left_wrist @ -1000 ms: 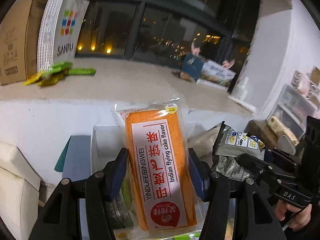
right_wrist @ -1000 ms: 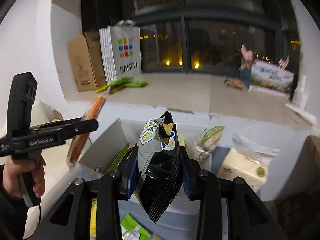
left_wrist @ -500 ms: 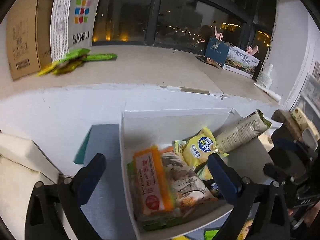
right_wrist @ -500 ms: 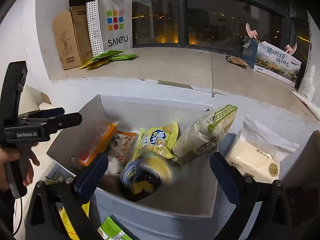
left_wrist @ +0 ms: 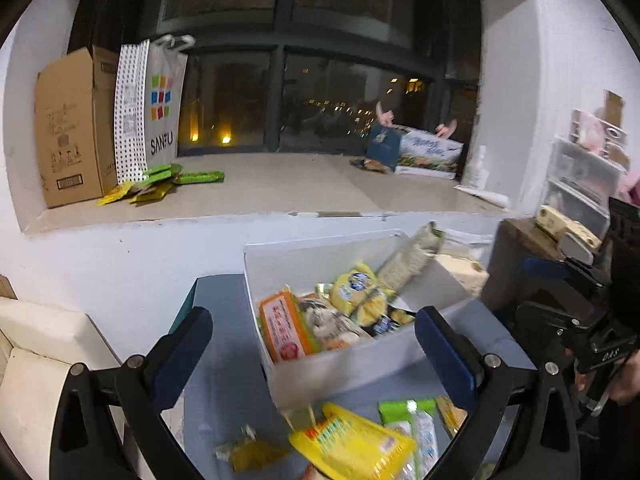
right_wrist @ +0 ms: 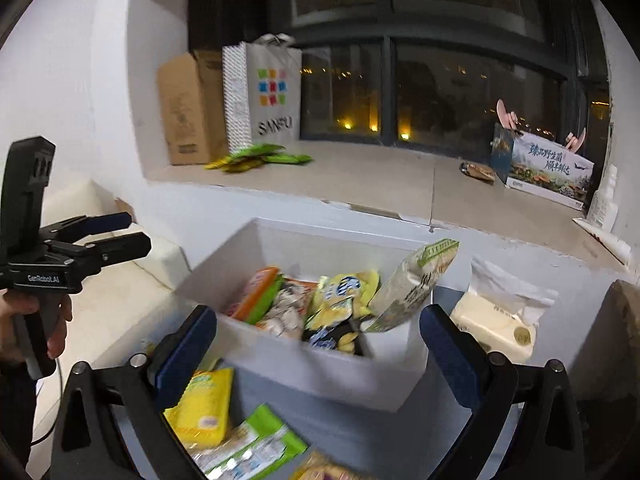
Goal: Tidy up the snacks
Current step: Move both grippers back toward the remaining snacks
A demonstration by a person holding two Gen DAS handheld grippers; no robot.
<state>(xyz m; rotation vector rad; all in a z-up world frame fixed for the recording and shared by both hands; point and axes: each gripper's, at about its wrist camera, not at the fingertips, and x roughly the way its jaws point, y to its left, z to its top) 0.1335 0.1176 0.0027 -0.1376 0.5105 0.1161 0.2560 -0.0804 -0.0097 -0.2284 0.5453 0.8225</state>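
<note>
A white box (left_wrist: 352,364) (right_wrist: 320,372) stands on the blue-grey table and holds several snack packs: an orange cake pack (left_wrist: 284,330) (right_wrist: 254,294), a yellow pack (left_wrist: 354,286) (right_wrist: 340,288), a tall beige-green bag (left_wrist: 412,258) (right_wrist: 416,284) leaning on the right wall, and a black chip bag (right_wrist: 332,340). My left gripper (left_wrist: 316,354) is open and empty, in front of the box. My right gripper (right_wrist: 318,350) is open and empty, also in front of it. Loose packs lie near me: a yellow one (left_wrist: 352,444) (right_wrist: 202,406) and a green-white one (right_wrist: 256,448).
A tissue pack (right_wrist: 496,320) lies right of the box. The window ledge behind holds a cardboard box (left_wrist: 72,128), a SANFU bag (left_wrist: 156,112), green packets (left_wrist: 168,178) and a printed box (right_wrist: 548,170). White foam pieces (left_wrist: 40,360) sit at left.
Both grippers opened: the orange cake pack and the black chip bag dropped into the white box. Both grippers then drew back, bringing the loose packs on the table into view.
</note>
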